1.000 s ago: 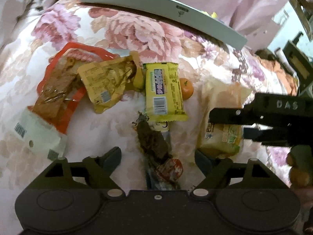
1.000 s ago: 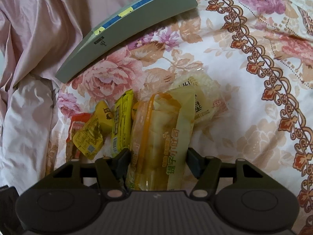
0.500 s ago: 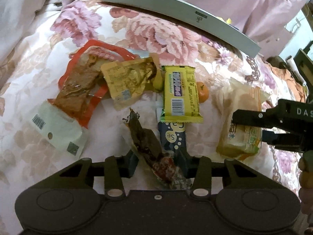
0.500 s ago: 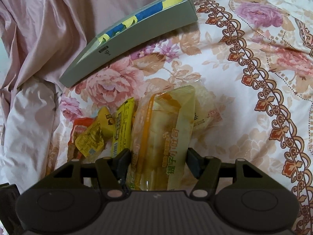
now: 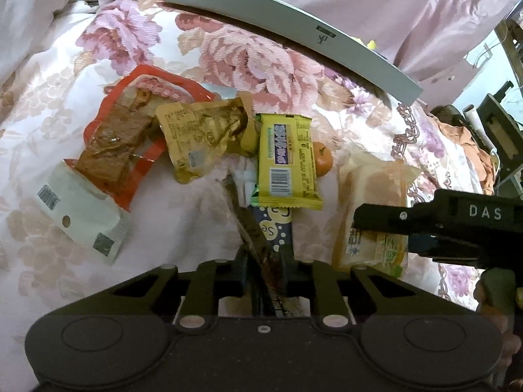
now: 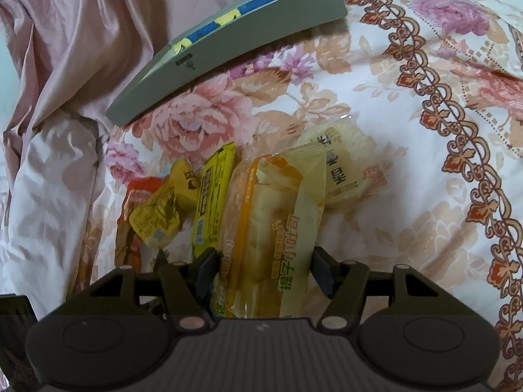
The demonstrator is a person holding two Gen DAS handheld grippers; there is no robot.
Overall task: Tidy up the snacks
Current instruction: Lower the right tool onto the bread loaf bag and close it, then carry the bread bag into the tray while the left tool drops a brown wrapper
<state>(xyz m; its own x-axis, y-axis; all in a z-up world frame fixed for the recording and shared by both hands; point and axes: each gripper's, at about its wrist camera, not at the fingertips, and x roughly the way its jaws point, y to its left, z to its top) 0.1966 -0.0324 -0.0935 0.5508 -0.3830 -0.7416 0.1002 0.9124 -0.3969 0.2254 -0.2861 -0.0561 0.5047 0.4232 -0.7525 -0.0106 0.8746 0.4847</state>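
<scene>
My right gripper (image 6: 264,271) was clamped on the bread packet (image 6: 271,235), its long axis running straight ahead; my left gripper (image 5: 264,271) pinched the dark wrapper (image 5: 250,228). The tray (image 6: 248,39) lay ahead, up-left.

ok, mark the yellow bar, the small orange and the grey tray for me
yellow bar (image 5: 287,160), left wrist view, middle of the wrapper by its purple label.
small orange (image 5: 323,163), left wrist view, exposed right half beside the bar.
grey tray (image 6: 228,49), right wrist view, middle of its long side wall.
</scene>
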